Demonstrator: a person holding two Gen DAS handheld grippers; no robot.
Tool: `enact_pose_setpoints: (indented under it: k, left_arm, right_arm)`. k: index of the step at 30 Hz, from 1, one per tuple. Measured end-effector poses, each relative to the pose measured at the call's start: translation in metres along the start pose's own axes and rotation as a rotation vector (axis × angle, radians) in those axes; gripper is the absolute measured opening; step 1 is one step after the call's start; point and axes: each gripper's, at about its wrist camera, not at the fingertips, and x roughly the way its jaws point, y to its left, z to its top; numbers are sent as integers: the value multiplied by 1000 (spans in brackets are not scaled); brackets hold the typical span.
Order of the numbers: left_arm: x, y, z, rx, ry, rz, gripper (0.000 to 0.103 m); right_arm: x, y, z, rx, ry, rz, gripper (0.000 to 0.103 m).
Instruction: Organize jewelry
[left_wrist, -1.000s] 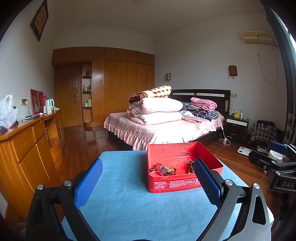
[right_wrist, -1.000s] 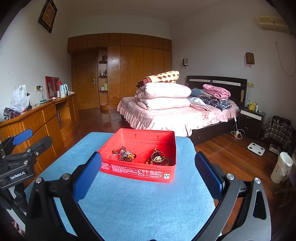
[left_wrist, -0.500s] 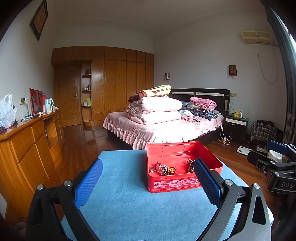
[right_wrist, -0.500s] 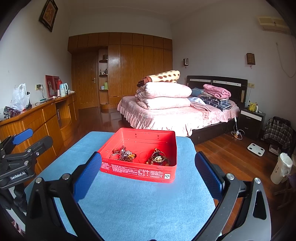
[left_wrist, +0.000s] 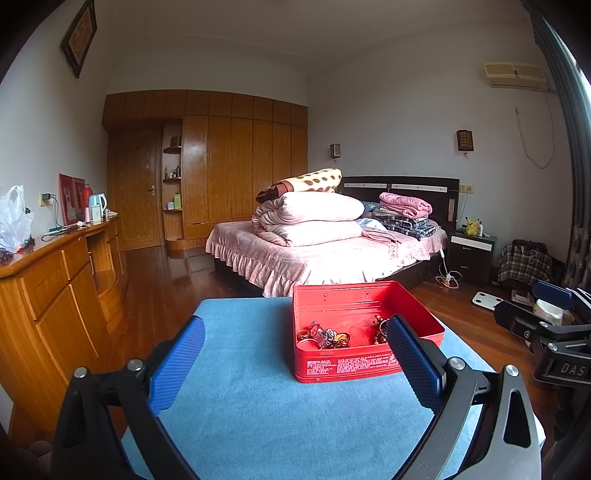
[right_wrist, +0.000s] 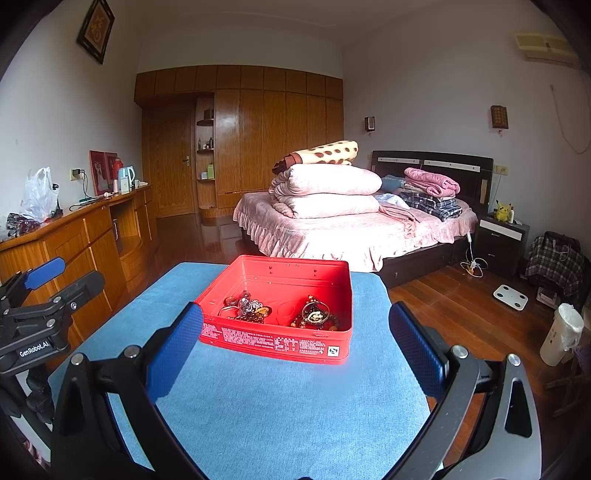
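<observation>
The red tin (right_wrist: 280, 325) sits on the blue mat (right_wrist: 277, 410), at 12 o'clock from the right claw (right_wrist: 295, 347). Both claws are wide open and hold nothing; the left claw (left_wrist: 295, 350) sees the tin at 1 o'clock. The beads (right_wrist: 314, 317) look small, light and tangly, so pinch one strand gently.

I'm seeing the tin (right_wrist: 280, 339) sitting on the desk (right_wrist: 280, 413), toward its far edge, with two jewelry heaps lying inside it: one (right_wrist: 245, 308) left, one (right_wrist: 314, 317) right. Behind the desk, the bed (right_wrist: 351, 229) is carrying stacked quilts (right_wrist: 328, 192). A sideboard (right_wrist: 74, 236) is running along my left.
</observation>
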Motion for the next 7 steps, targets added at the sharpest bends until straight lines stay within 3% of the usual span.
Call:
enact_pose_setpoints:
  k: [7]
  left_arm:
    - [0,2,1,4,2,0,97]
  right_arm:
    - [0,-1,-1,-1,1,-2,98]
